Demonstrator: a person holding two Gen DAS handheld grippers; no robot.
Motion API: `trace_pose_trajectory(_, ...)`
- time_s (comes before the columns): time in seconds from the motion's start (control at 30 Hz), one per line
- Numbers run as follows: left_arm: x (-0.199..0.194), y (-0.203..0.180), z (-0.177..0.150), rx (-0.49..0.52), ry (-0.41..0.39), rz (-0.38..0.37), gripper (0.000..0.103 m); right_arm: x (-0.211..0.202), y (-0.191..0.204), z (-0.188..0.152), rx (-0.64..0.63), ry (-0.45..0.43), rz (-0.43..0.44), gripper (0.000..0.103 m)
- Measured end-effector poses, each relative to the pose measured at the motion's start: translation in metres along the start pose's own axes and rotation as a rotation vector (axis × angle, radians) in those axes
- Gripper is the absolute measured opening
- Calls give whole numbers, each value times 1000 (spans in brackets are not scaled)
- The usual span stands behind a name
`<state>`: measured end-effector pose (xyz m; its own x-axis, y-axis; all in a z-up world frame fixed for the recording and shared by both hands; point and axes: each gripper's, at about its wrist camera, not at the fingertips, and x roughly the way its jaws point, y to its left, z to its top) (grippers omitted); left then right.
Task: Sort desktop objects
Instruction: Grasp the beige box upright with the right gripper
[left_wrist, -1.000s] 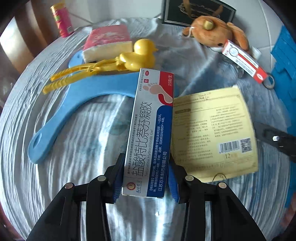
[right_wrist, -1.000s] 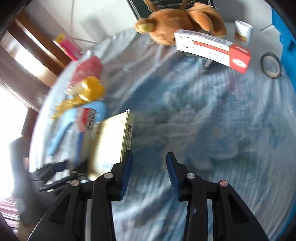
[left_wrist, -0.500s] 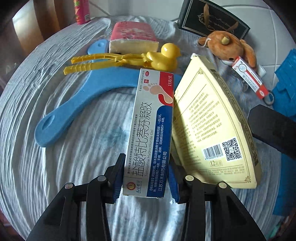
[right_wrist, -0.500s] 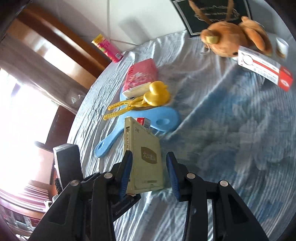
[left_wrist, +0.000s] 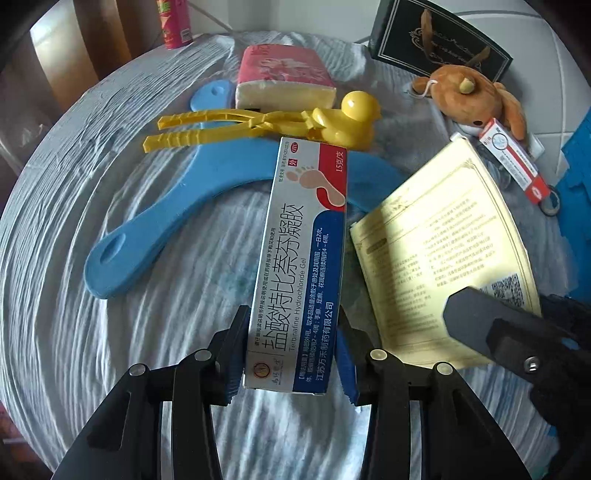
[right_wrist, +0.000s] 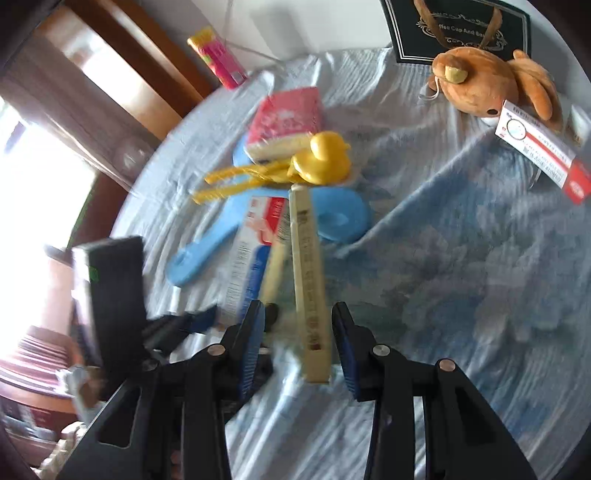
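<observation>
Now | left tool (left_wrist: 291, 354) down-tilted, clamps gel box (left_wrist: 303, 258) | right tool (right_wrist: 298, 350) grips yellow box (right_wrist: 308, 280)

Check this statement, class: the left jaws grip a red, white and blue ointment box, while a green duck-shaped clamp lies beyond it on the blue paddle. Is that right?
One detail is wrong: the duck-shaped clamp is yellow, not green, as the left wrist view shows. The rest holds: the left gripper grips the ointment box, and the clamp lies beyond it on the blue paddle.

daylight, left glare | right view motion-blurred | fisheye edges dark
</observation>
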<state>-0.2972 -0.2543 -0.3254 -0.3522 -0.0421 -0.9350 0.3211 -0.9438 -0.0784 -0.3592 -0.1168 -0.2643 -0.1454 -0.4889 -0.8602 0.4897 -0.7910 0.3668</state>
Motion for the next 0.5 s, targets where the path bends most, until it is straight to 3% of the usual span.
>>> trace_pose_trajectory(0.23, -2, 16, 0, -20, -12, 13, 41, 18, 14, 0, -48, 50, 41, 32)
trace_pose_trajectory(0.5, 10, 10, 5, 0, -16, 30, 40, 40, 22, 2, -87, 91, -52, 32)
